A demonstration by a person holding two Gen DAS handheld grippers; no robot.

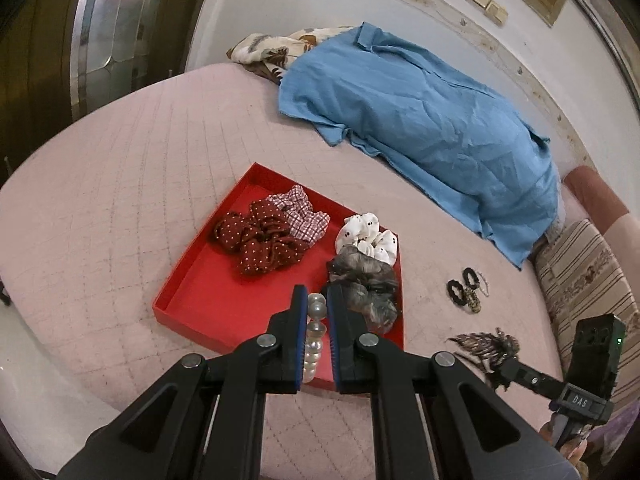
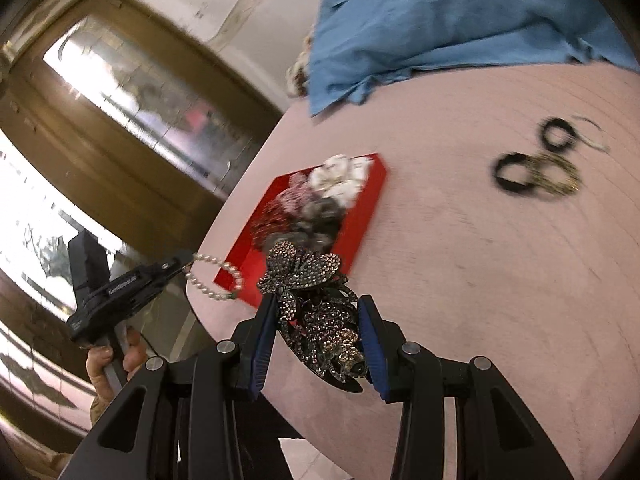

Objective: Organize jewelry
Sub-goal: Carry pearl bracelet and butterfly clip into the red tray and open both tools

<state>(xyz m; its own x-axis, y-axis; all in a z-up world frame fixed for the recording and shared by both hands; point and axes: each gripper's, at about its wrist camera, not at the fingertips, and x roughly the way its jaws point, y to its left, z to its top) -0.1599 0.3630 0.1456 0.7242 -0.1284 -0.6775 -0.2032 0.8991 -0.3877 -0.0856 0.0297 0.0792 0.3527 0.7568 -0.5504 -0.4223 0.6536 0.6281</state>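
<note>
Gripping a pearl bracelet (image 1: pixel 314 332), the left gripper (image 1: pixel 318 300) is seen above the red tray's (image 1: pixel 192 280) near edge on the bed (image 1: pixel 120 184). A rhinestone hair clip (image 2: pixel 320 312) is clamped in the right gripper (image 2: pixel 318 316), just beside the tray's (image 2: pixel 370 196) near corner.

The left wrist camera is looking steeply down along its tool (image 1: pixel 317 312) onto the bed (image 1: pixel 120 208), the red tray (image 1: pixel 192 296) sitting close at mid-frame. The right wrist camera is tilting sideways, viewing the same red tray (image 2: pixel 368 208) from its right. Each is catching the other tool (image 1: pixel 516 372) (image 2: pixel 176 266) at a lower edge.
</note>
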